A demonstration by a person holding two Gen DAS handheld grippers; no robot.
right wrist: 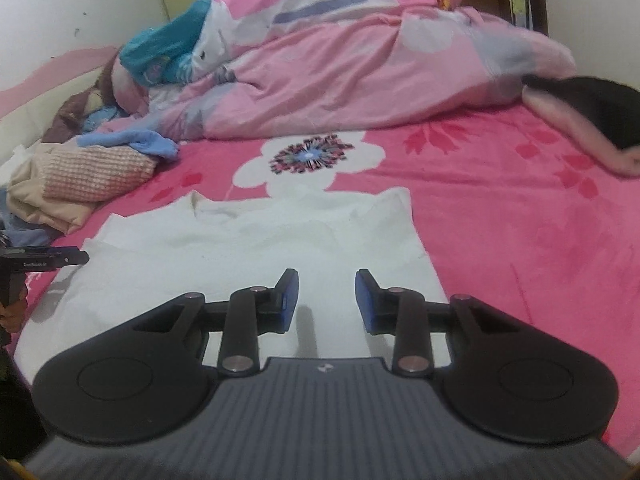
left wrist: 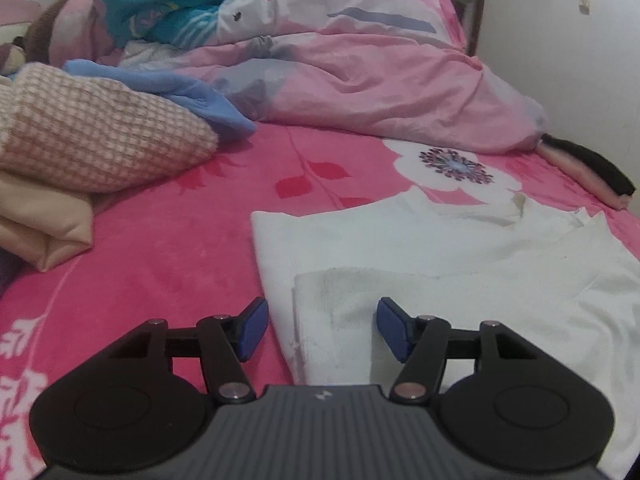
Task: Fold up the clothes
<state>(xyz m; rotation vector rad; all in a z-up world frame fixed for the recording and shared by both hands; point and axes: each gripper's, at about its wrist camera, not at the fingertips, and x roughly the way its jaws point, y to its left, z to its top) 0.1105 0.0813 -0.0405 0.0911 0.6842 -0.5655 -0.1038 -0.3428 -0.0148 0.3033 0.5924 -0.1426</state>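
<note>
Just white shirt (right wrist: 256,248) on bed (right wrist: 520,240)

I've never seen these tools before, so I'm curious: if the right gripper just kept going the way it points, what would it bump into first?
Most likely the white garment spread on the bed; the right gripper points down over it with open, empty jaws.

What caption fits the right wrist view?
Open right gripper over a white garment spread on a pink floral bed.
</note>
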